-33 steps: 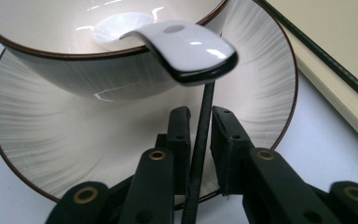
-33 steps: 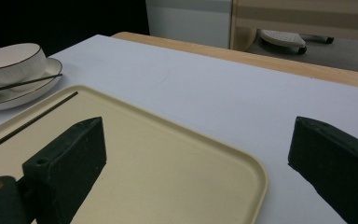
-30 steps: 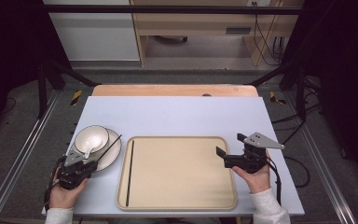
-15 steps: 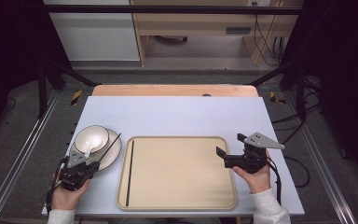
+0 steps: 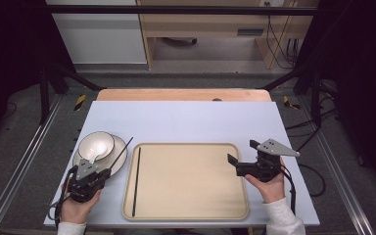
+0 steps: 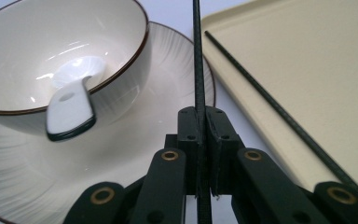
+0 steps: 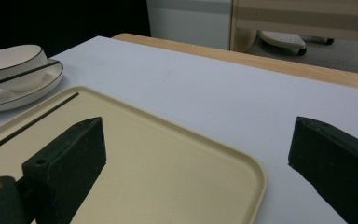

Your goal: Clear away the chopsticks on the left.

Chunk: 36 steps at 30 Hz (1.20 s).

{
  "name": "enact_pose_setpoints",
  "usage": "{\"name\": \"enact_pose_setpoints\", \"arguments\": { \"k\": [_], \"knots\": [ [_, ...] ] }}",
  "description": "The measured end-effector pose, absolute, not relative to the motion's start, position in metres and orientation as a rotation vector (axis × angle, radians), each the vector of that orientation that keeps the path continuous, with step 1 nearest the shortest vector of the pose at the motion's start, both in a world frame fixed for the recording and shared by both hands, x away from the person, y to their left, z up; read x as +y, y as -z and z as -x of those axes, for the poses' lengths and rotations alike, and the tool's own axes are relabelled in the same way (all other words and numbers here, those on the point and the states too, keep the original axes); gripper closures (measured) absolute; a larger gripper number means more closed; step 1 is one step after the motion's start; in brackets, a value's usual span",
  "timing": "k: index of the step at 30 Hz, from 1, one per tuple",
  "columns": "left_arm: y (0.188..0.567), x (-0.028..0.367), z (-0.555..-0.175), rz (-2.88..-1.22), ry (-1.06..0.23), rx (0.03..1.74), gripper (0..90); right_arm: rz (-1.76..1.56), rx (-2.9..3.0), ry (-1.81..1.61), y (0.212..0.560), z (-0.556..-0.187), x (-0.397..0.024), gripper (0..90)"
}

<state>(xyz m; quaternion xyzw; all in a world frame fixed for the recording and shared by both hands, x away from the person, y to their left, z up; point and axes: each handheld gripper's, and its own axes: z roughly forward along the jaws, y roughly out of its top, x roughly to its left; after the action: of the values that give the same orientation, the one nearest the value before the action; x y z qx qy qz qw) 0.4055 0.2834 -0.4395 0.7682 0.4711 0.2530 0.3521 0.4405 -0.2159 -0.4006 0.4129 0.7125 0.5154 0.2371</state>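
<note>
Left gripper view: the left hand-held gripper (image 6: 200, 154) is clamped tight on a black chopstick (image 6: 198, 70) that slants up over the plate (image 6: 177, 70) beside the bowl (image 6: 51, 56); the second chopstick (image 5: 136, 181) lies on the tray (image 5: 191, 181). The right hand-held gripper (image 7: 196, 154) gapes wide, empty.

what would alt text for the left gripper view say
The left gripper has its fingers shut on a thin black chopstick that runs upward past a white bowl holding a spoon on a plate; a second chopstick lies in the beige tray.
</note>
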Motion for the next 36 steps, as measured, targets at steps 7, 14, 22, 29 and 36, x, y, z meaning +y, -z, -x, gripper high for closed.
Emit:
{"name": "enact_pose_setpoints", "arguments": {
  "k": [7, 14, 22, 29, 36],
  "knots": [
    [0.436, 0.263, -0.400, -1.968, -0.638, 1.203, 85.0, -1.125, 1.950, -1.419, 0.399, -0.440, -0.217, 4.1],
    [0.435, 0.245, -0.393, -1.926, -0.672, 1.201, 85.0, -1.123, 1.945, -1.418, 0.398, -0.439, -0.218, 4.1],
    [0.435, 0.230, -0.387, -1.844, -0.702, 1.252, 85.0, -1.126, 1.943, -1.413, 0.398, -0.438, -0.217, 4.1],
    [0.436, 0.211, -0.387, -1.816, -0.696, 1.297, 85.0, -1.129, 1.937, -1.427, 0.397, -0.437, -0.218, 4.1],
    [0.438, 0.208, -0.381, -1.710, -0.708, 1.344, 85.0, -1.134, 1.933, -1.436, 0.396, -0.436, -0.218, 4.1]
  ]
}}
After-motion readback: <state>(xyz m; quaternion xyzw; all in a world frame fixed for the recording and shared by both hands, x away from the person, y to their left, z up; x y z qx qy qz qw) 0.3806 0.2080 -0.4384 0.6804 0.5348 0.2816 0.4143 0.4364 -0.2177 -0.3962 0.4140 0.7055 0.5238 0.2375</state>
